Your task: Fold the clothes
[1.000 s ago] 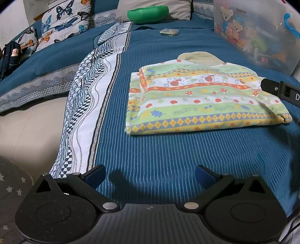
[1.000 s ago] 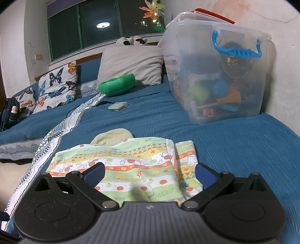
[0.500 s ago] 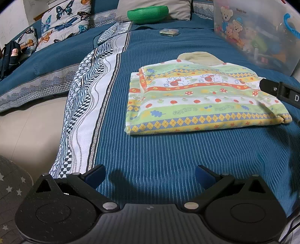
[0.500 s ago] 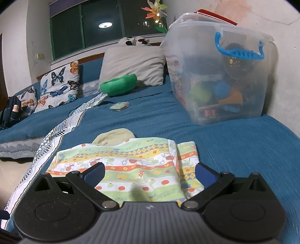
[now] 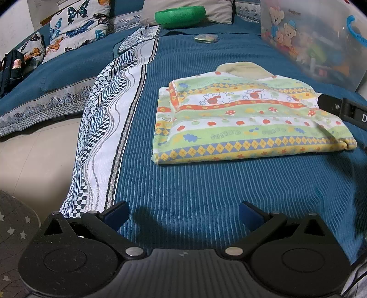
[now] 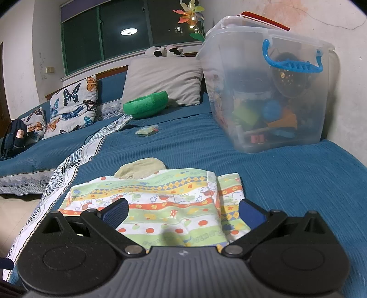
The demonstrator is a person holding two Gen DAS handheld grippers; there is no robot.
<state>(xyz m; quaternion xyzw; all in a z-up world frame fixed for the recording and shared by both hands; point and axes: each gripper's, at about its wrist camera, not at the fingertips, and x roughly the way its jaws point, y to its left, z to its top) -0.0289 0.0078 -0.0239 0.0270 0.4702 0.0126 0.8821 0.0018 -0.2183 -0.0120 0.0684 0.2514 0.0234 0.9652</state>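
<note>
Mid-bed, folded garment lies crosswise; right tongs over its end, left tongs short; both wide open, empty.

Site: private home, bedroom. Evidence: wide bed w/ blue ribbed cover and patterned sheet edge; butterfly-print pillows and a plain beige pillow along the headboard end. Clear plastic storage bin w/ blue handle, full of toys, stands on the bed by the wall; teddy-bear picture on its side. Child's printed garment lies folded on the cover. Pinwheel at dark window, ceiling lamp reflected in glass. Backpack at far left. Tiled floor beside bed. Domestic, lived-in.
</note>
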